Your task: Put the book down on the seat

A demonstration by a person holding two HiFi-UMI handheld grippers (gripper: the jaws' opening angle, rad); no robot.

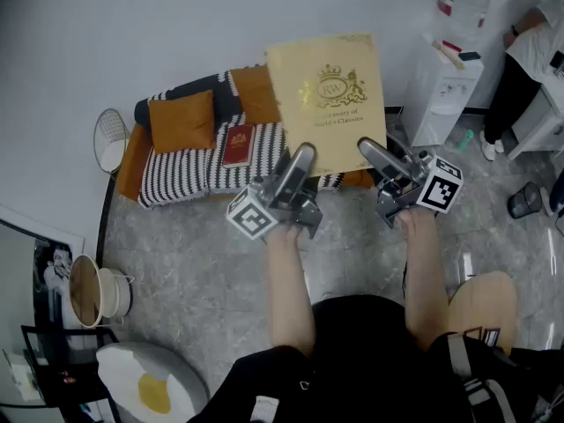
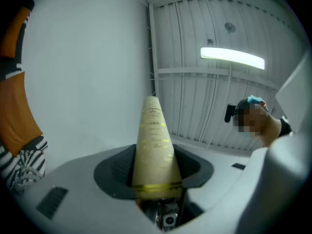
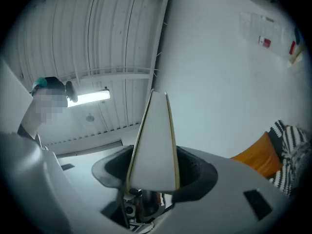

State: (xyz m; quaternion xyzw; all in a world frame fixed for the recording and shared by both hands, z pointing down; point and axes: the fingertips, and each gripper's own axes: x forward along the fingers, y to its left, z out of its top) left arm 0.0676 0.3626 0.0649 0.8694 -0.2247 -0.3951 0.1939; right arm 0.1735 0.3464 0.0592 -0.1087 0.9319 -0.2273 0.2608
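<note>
I hold a large pale-gold book (image 1: pixel 326 95) with a crest on its cover up in the air, tilted over the sofa seat (image 1: pixel 181 173), which is covered by a black-and-white striped throw. My left gripper (image 1: pixel 302 155) is shut on the book's lower left edge, and my right gripper (image 1: pixel 371 149) is shut on its lower right edge. In the left gripper view the printed spine (image 2: pixel 155 145) stands between the jaws. In the right gripper view the white page edge (image 3: pixel 155 147) stands between them. A small red book (image 1: pixel 239 144) lies on the seat.
An orange cushion (image 1: pixel 181 120) leans on the sofa back. A white water dispenser (image 1: pixel 445 82) and a standing person (image 1: pixel 527 55) are at the right, with a dark bin (image 1: pixel 526 201). A round wire table (image 1: pixel 110 139), a basket (image 1: pixel 88 291) and an egg-shaped cushion (image 1: pixel 152 384) stand at the left.
</note>
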